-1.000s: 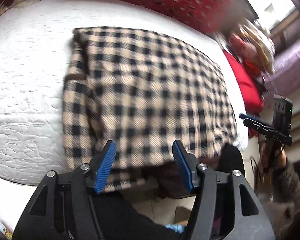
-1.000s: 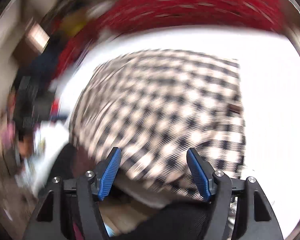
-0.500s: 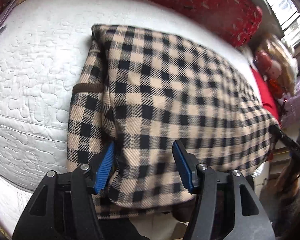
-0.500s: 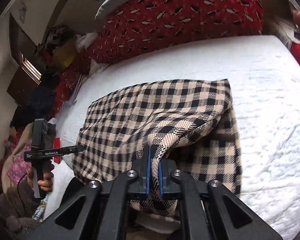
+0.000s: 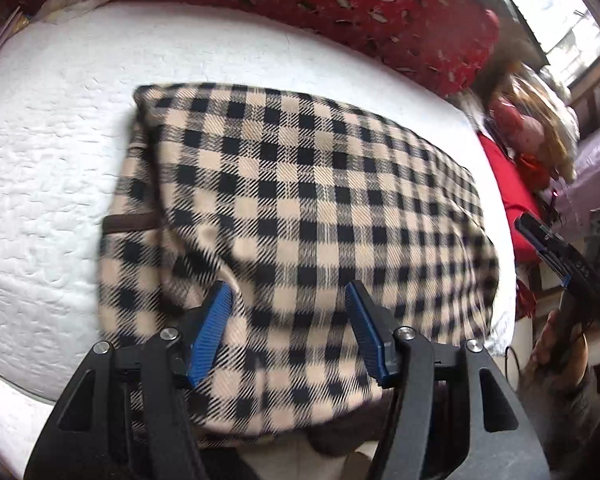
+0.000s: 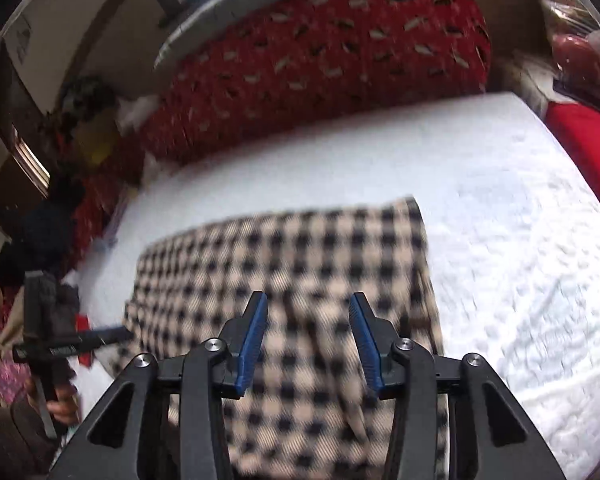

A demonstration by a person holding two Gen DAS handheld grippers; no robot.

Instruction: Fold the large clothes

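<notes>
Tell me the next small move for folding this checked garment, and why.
Probably bring the left gripper down to pinch the near edge of the checked garment. Both it and the right gripper are open and hold nothing, and the garment lies loosely folded on the white bed.

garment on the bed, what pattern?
Beige and black check garment, with a brown trim strip at one edge; sharpest in the left wrist view.
</notes>
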